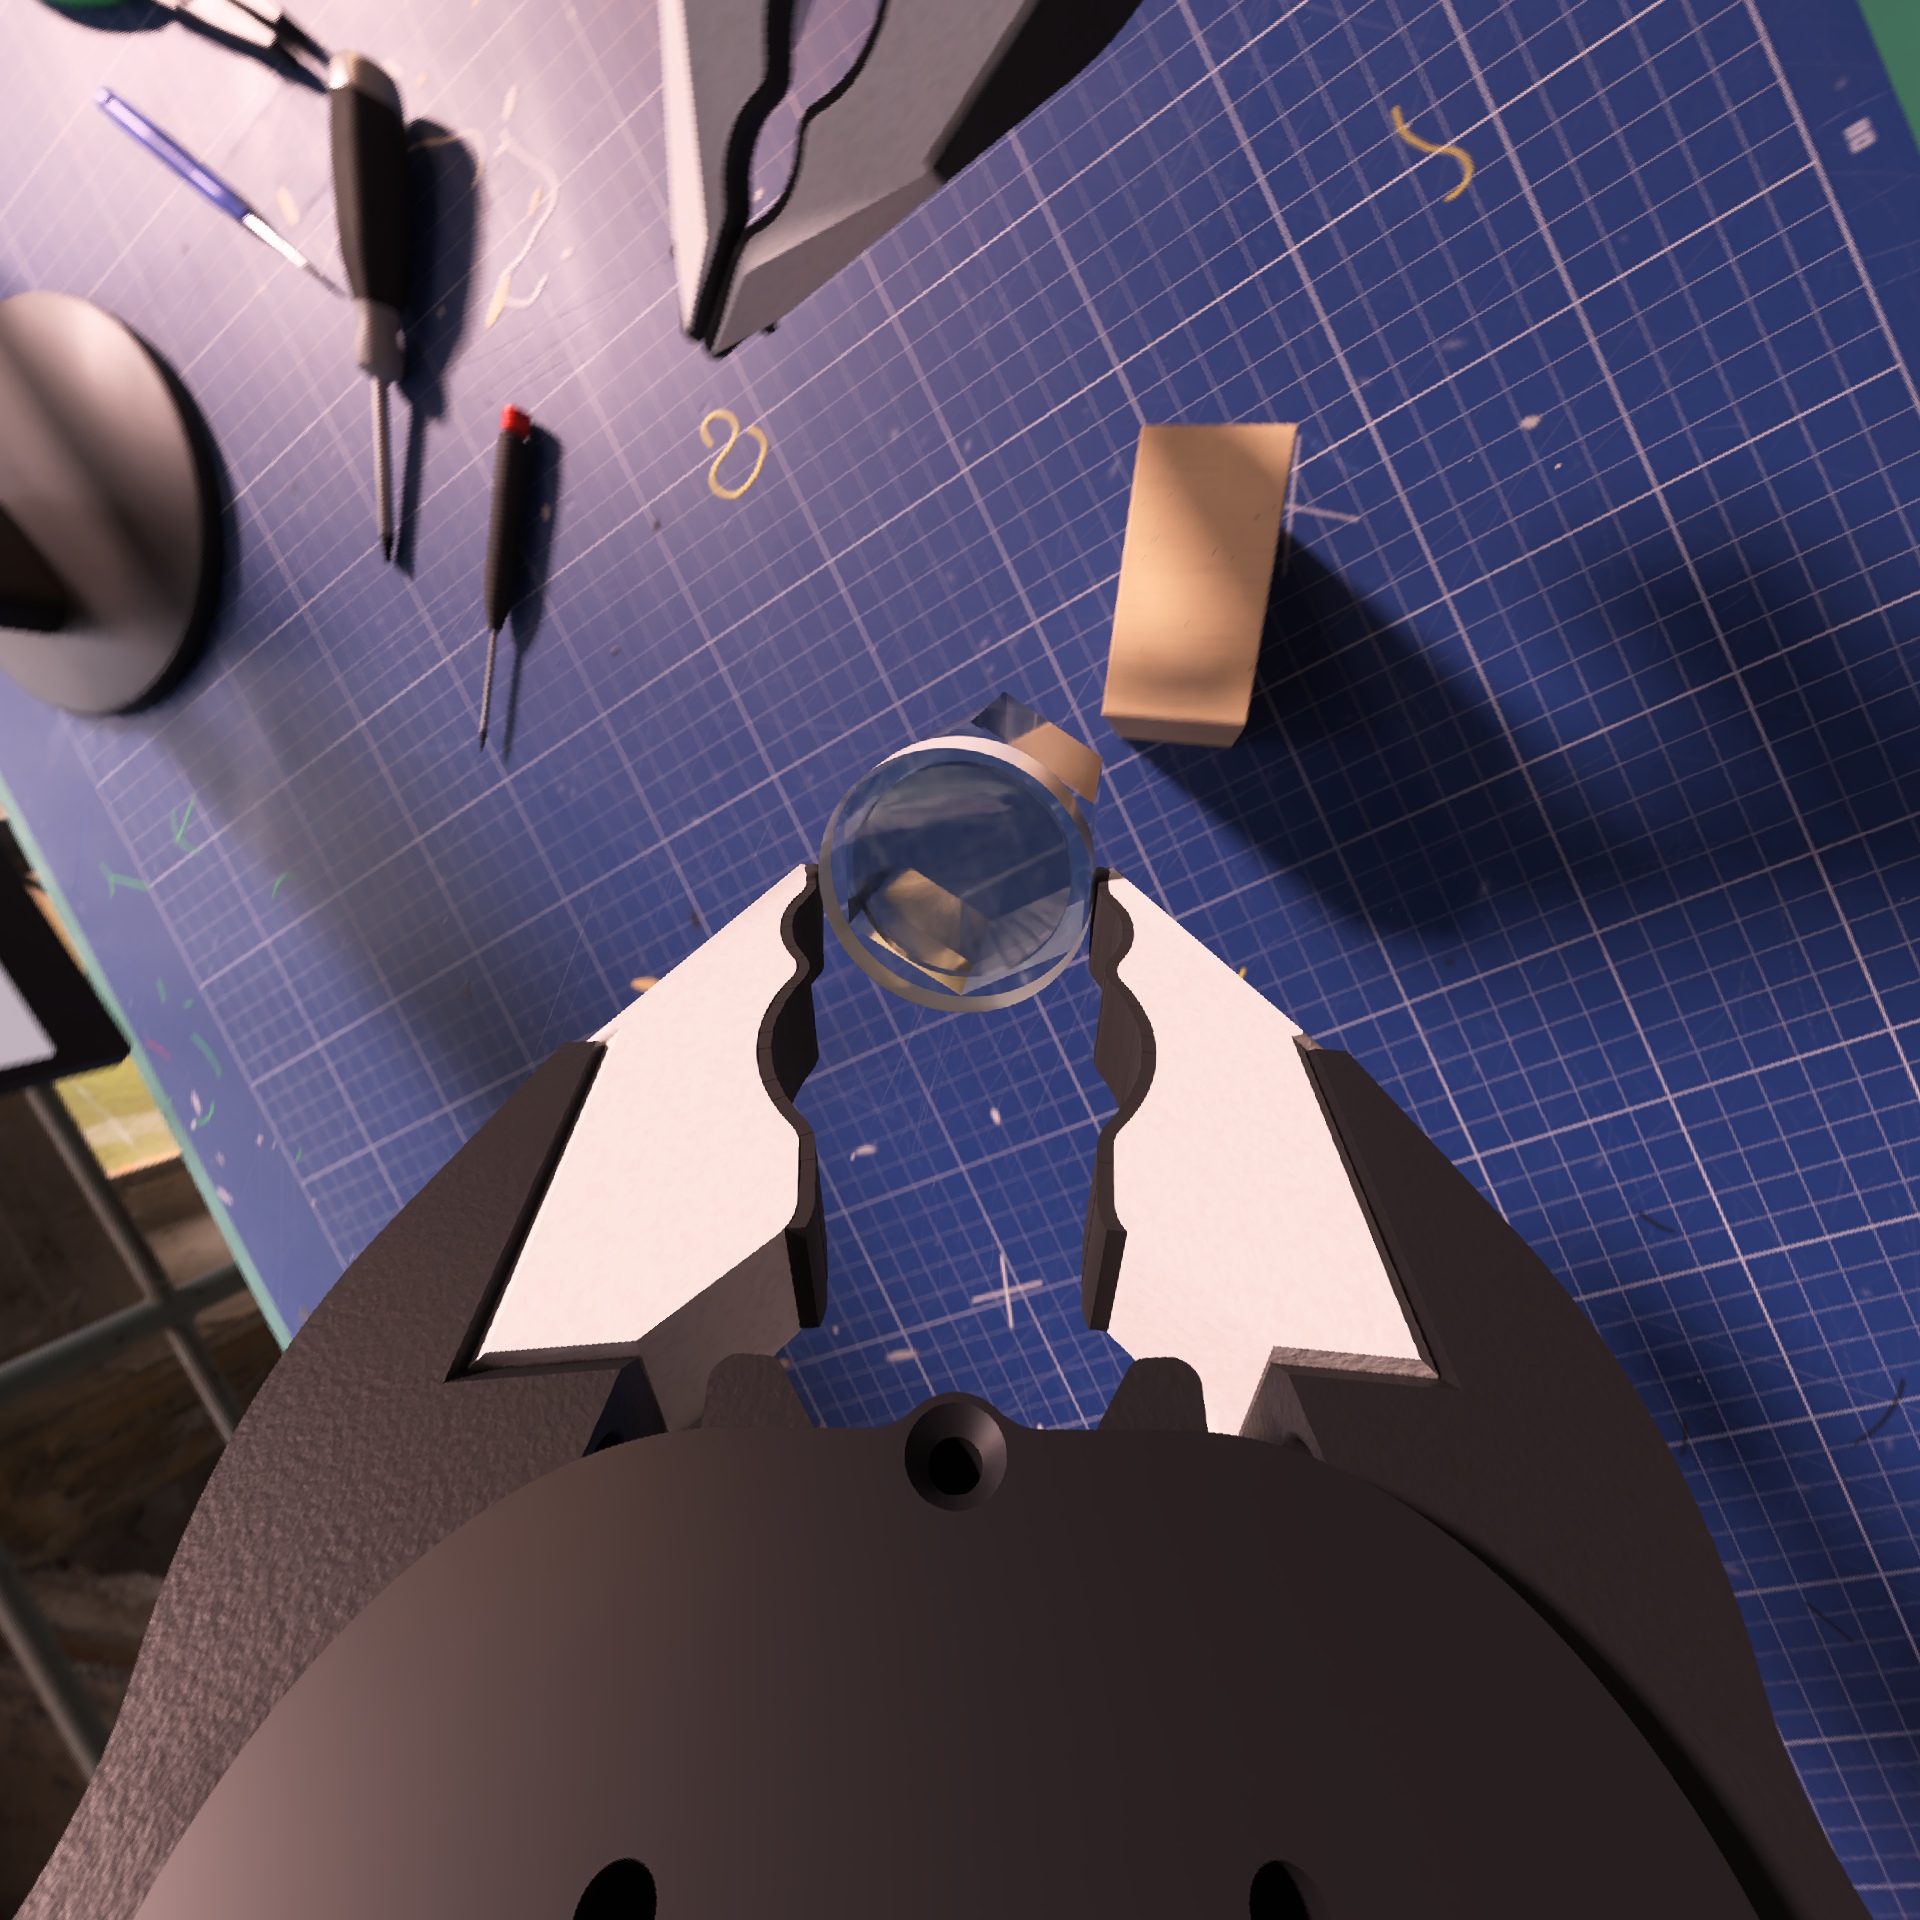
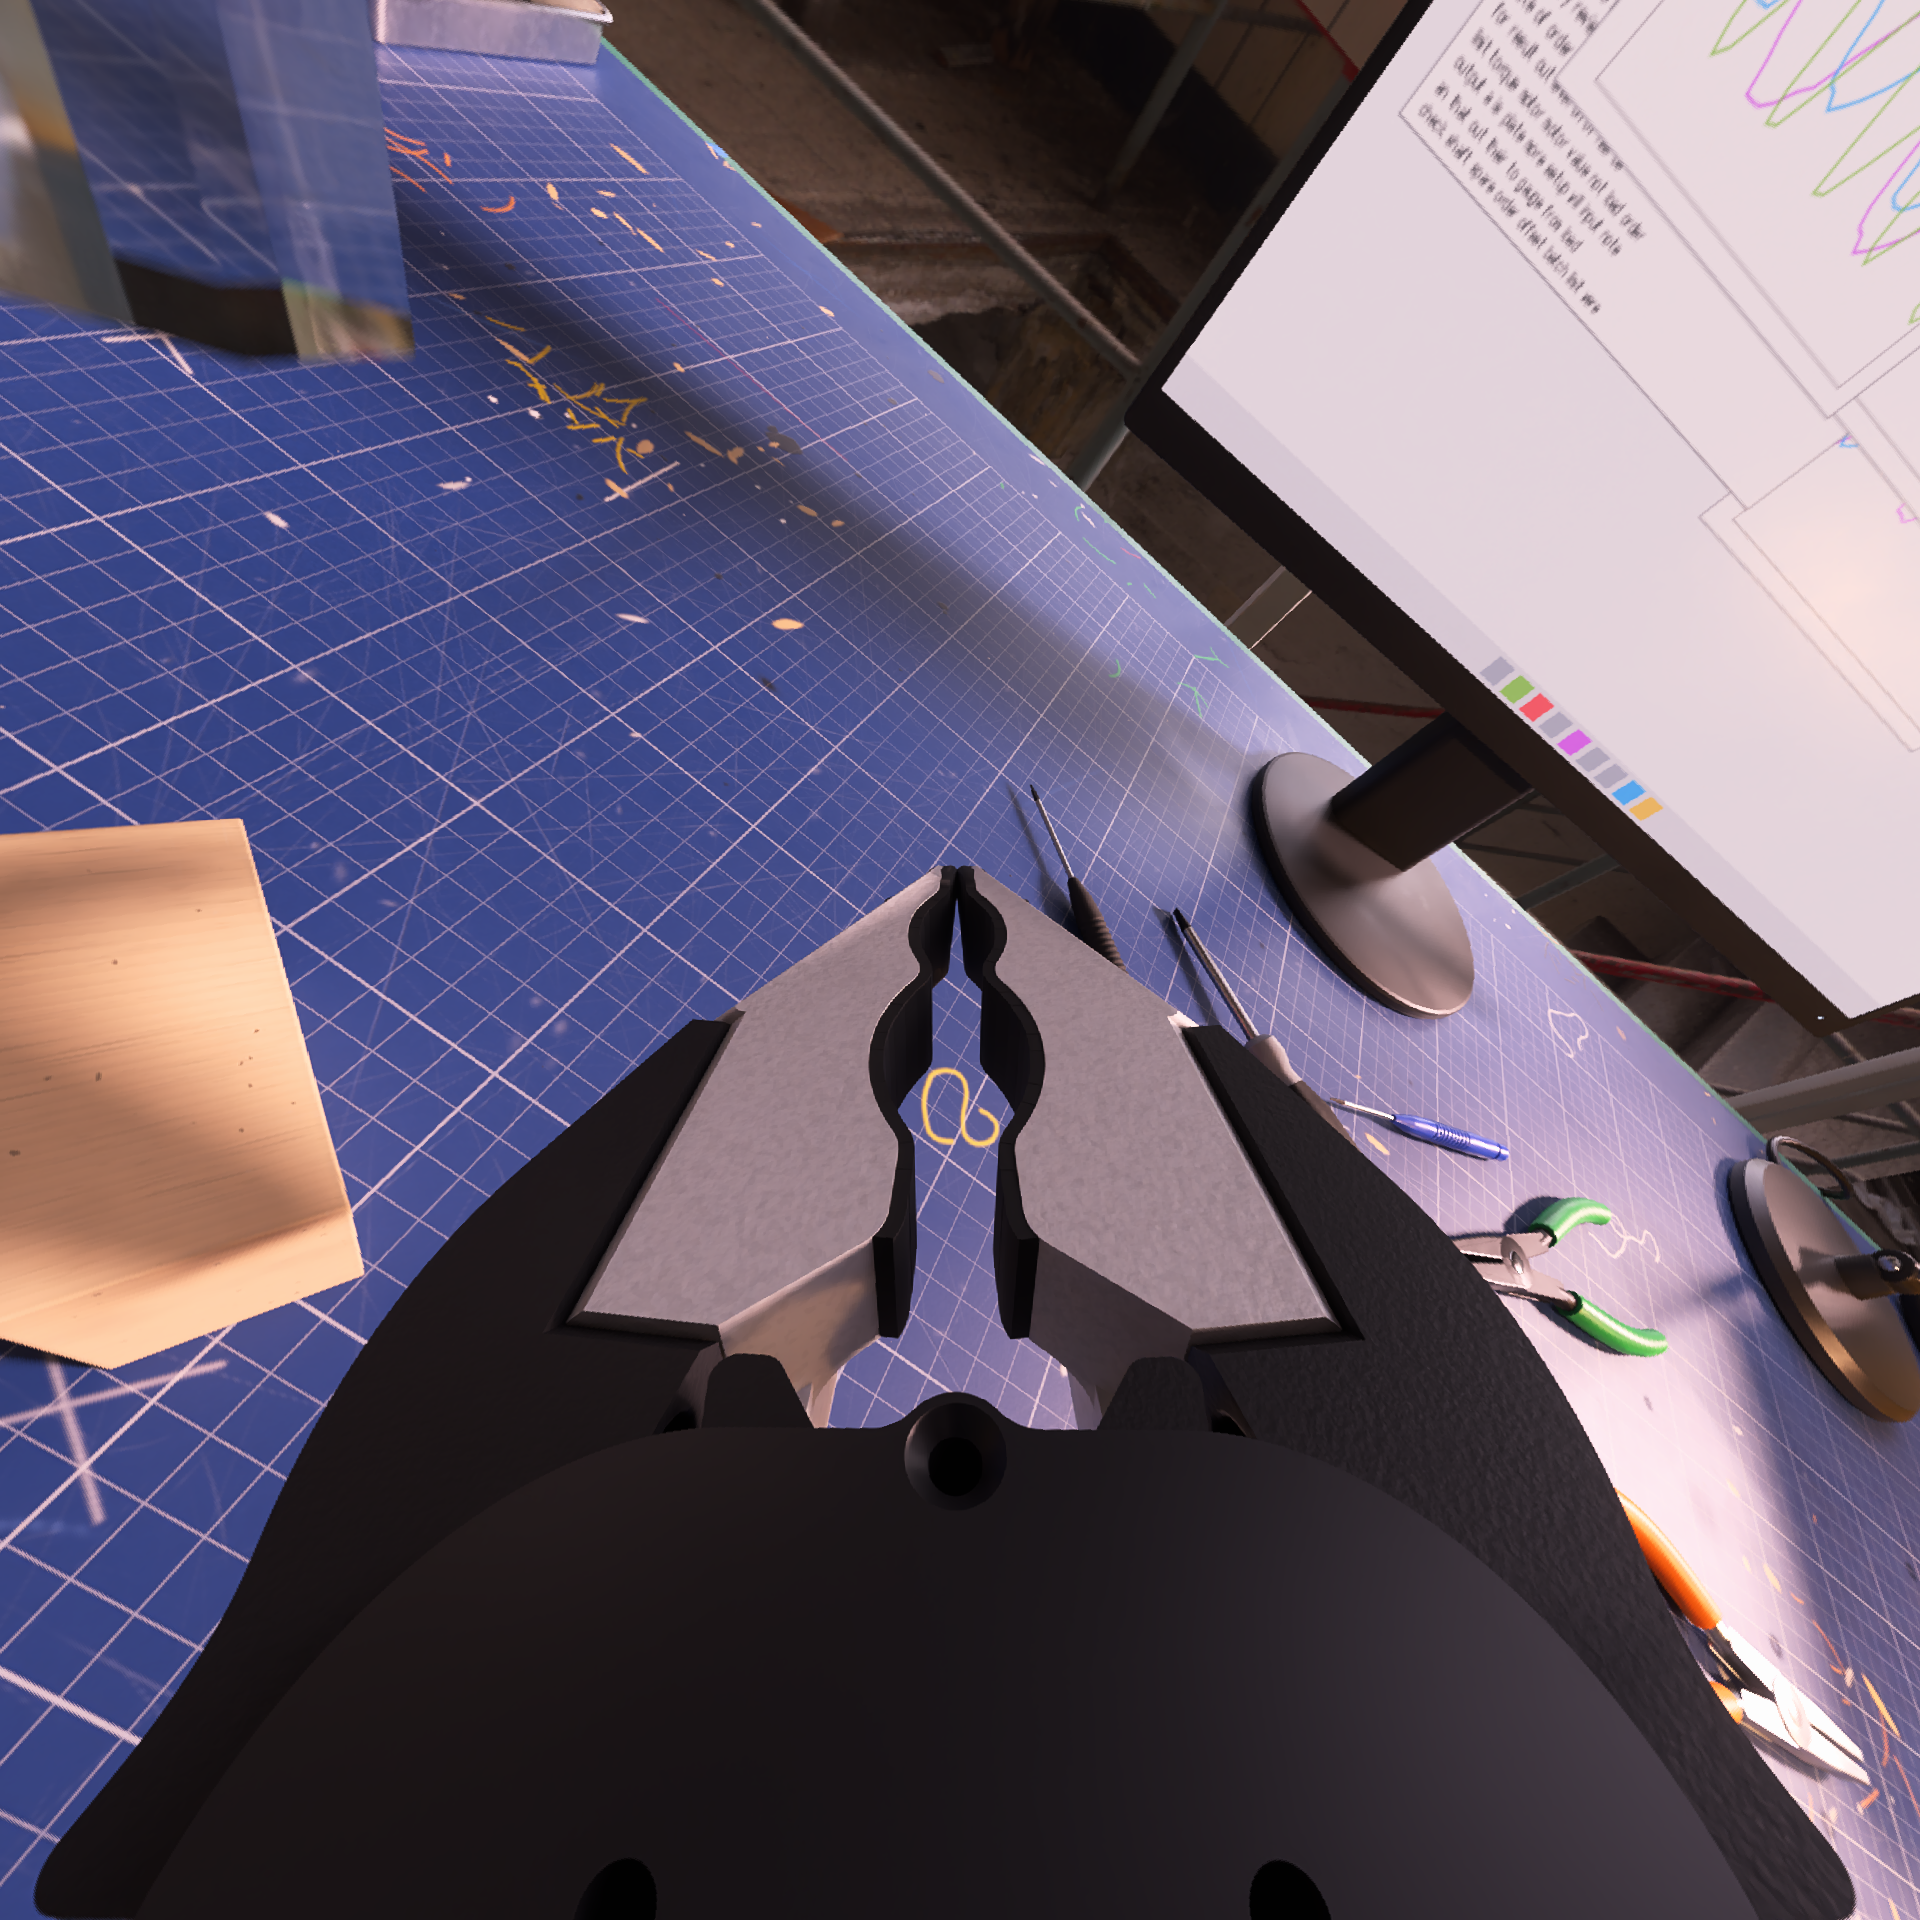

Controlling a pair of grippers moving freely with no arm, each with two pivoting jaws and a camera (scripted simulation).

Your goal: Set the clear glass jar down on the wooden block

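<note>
Overhead, left wrist view: left gripper (image 1: 956, 883) spread about jar-wide, its tips pressed against either side of the clear round glass jar (image 1: 956, 875), above the blue gridded cutting mat (image 1: 1558, 935); the pale rectangular wooden block (image 1: 1195, 582) lies just beyond the jaws, slightly right. Right wrist view: right gripper (image 2: 957, 875) pinched closed on nothing, block (image 2: 145, 1081) to its left, jar (image 2: 239, 177) far ahead-left.

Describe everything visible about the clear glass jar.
The clear glass jar looks like colourless, see-through glass with a round thick rim, seen from above down its mouth; no lid shows. It sits between the tips of the left gripper, whose jaws close on its sides. The blue cutting mat shows through it, bent by the glass. It is near the wooden block but not on it. Whether it touches the mat cannot be told.
</note>
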